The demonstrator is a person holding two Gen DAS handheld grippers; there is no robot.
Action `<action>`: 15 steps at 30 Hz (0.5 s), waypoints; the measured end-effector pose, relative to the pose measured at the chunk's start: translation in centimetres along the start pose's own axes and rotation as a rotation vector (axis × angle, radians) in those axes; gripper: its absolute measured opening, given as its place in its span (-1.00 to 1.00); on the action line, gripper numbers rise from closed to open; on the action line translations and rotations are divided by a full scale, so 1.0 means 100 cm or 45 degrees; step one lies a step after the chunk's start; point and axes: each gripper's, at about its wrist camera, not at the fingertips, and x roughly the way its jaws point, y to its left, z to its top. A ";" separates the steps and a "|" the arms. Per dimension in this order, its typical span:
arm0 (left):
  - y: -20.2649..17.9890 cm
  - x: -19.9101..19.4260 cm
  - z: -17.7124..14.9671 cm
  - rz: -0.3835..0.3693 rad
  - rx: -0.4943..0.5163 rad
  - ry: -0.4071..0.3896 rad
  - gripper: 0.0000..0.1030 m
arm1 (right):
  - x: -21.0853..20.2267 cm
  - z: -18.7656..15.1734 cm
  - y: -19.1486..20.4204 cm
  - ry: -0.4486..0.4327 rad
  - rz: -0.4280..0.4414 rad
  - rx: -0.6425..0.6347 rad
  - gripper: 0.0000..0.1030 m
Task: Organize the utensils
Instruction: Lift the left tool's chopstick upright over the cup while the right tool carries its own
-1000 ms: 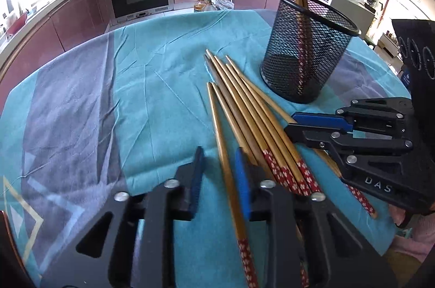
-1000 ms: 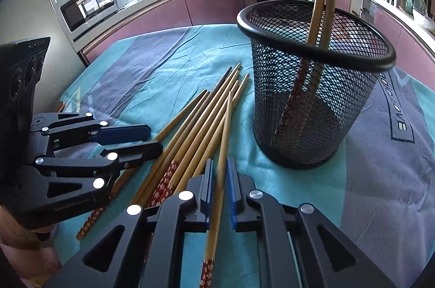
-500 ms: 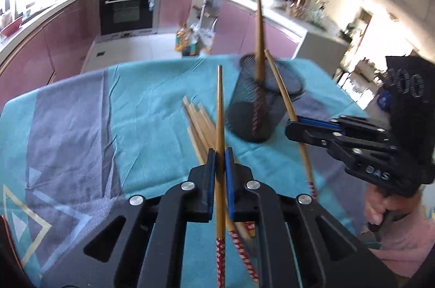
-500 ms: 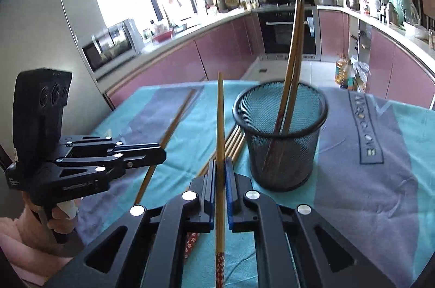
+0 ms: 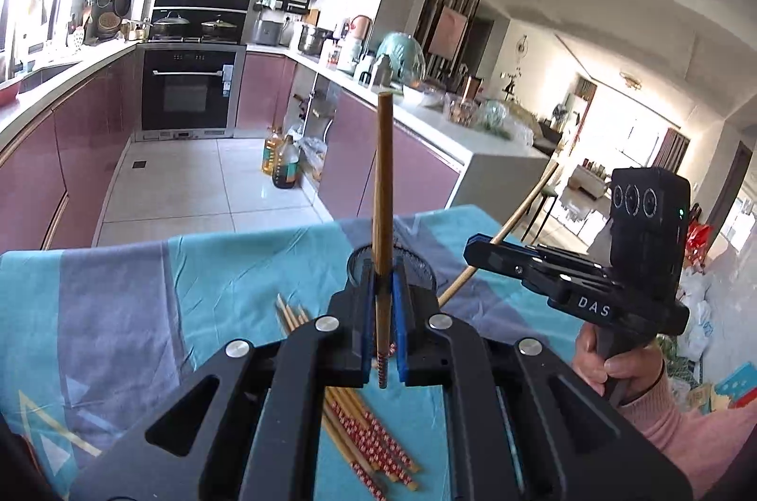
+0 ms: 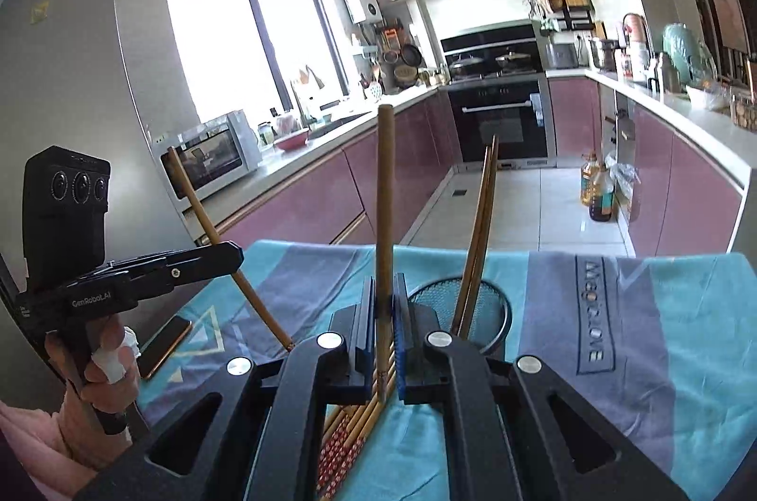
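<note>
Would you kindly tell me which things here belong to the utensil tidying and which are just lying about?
Job in hand:
- chopstick in left gripper
- chopstick in right gripper
- loose chopsticks
- mesh holder

Lying about:
- phone
- oil bottles
- tablecloth

Two bamboo chopsticks [image 6: 479, 236] lean in black mesh holder [image 6: 497, 314]; loose chopstick pile [image 5: 374, 444] at its 7 o'clock on cloth.

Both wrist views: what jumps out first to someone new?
Each black two-finger gripper, left gripper and right gripper, is shut on one bamboo chopstick standing almost upright mid-frame. Below lie the loose red-patterned chopsticks on the teal and grey tablecloth, and the black mesh cup already holds two chopsticks.
</note>
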 end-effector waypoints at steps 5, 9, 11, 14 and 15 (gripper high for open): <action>-0.007 0.001 0.026 0.001 -0.001 -0.076 -0.86 | -0.012 0.026 0.004 -0.069 -0.006 -0.044 -0.89; -0.016 0.004 0.047 -0.012 0.020 -0.132 -0.85 | -0.018 0.043 0.003 -0.119 -0.033 -0.065 -0.89; -0.022 0.007 0.054 -0.002 0.040 -0.151 -0.85 | -0.020 0.050 0.002 -0.141 -0.045 -0.073 -0.89; -0.029 0.014 0.062 0.009 0.066 -0.145 -0.85 | -0.018 0.057 -0.001 -0.154 -0.058 -0.075 -0.89; -0.031 0.018 0.063 0.012 0.074 -0.132 -0.85 | -0.016 0.058 -0.003 -0.152 -0.065 -0.075 -0.89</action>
